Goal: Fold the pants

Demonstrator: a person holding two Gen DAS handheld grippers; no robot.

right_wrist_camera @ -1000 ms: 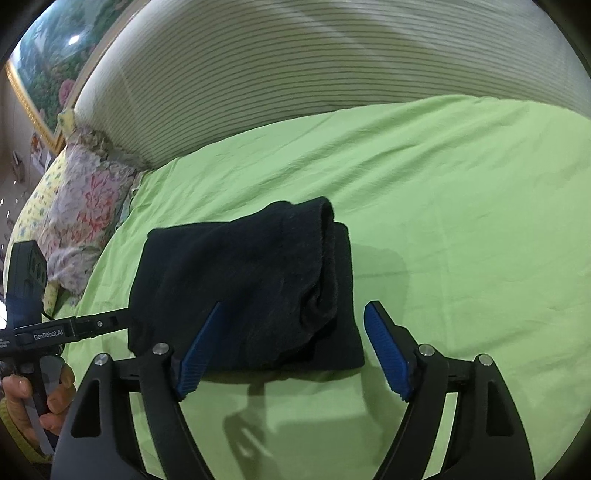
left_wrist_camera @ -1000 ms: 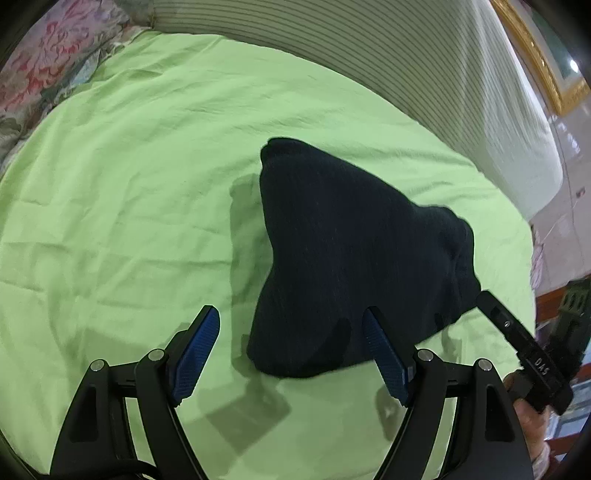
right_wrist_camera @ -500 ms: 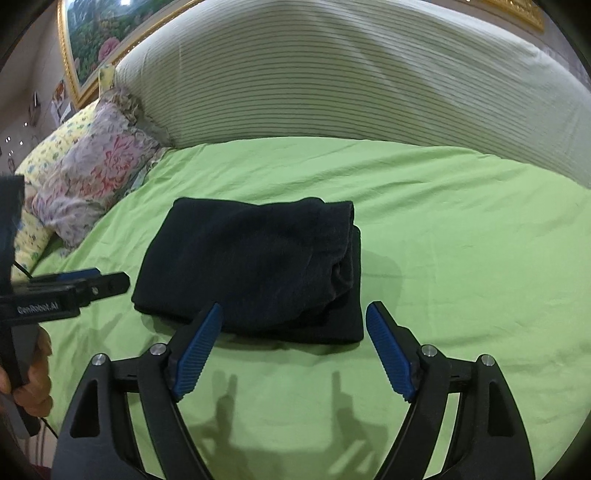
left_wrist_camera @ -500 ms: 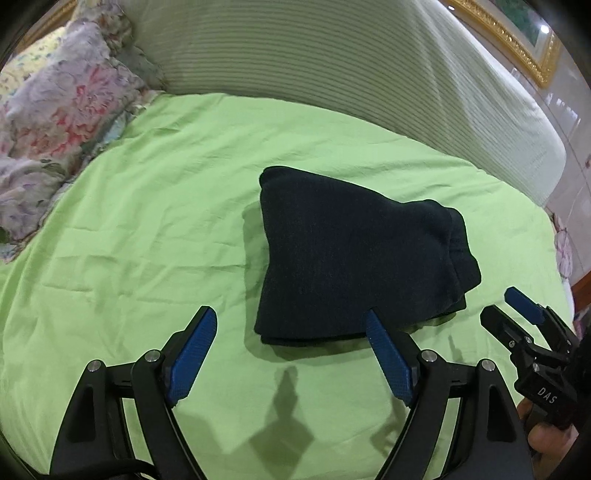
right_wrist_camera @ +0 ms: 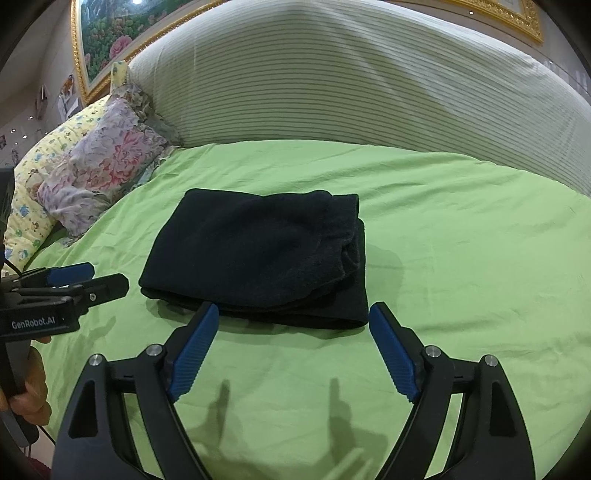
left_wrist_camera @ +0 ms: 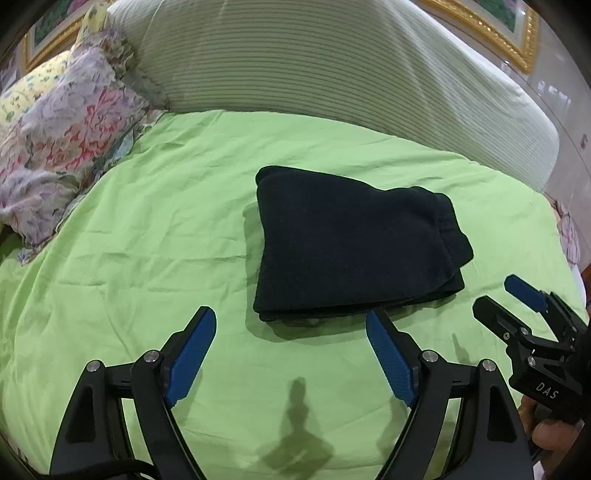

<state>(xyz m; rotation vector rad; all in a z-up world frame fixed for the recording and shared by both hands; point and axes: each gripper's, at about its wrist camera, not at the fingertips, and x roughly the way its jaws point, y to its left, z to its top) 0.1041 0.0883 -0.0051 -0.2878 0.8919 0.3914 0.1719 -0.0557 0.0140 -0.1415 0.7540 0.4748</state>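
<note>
The black pants point(left_wrist_camera: 351, 243) lie folded into a compact stack on the green bedsheet point(left_wrist_camera: 147, 258); they also show in the right wrist view point(right_wrist_camera: 258, 254). My left gripper point(left_wrist_camera: 288, 325) is open and empty, just short of the stack's near edge. My right gripper point(right_wrist_camera: 293, 317) is open and empty, at the stack's near edge and above the sheet. The right gripper shows at the right edge of the left wrist view point(left_wrist_camera: 509, 299). The left gripper shows at the left edge of the right wrist view point(right_wrist_camera: 88, 280).
A striped white headboard cushion point(right_wrist_camera: 351, 85) runs along the far side of the bed. Floral pillows point(left_wrist_camera: 62, 144) lie at the far left, also in the right wrist view point(right_wrist_camera: 99, 162). A gold-framed picture point(right_wrist_camera: 107, 33) hangs behind. The bed's edge drops off at right point(left_wrist_camera: 572, 251).
Both grippers have let the pants go and drawn back toward the bed's near side. The pants have settled flat as a folded stack.
</note>
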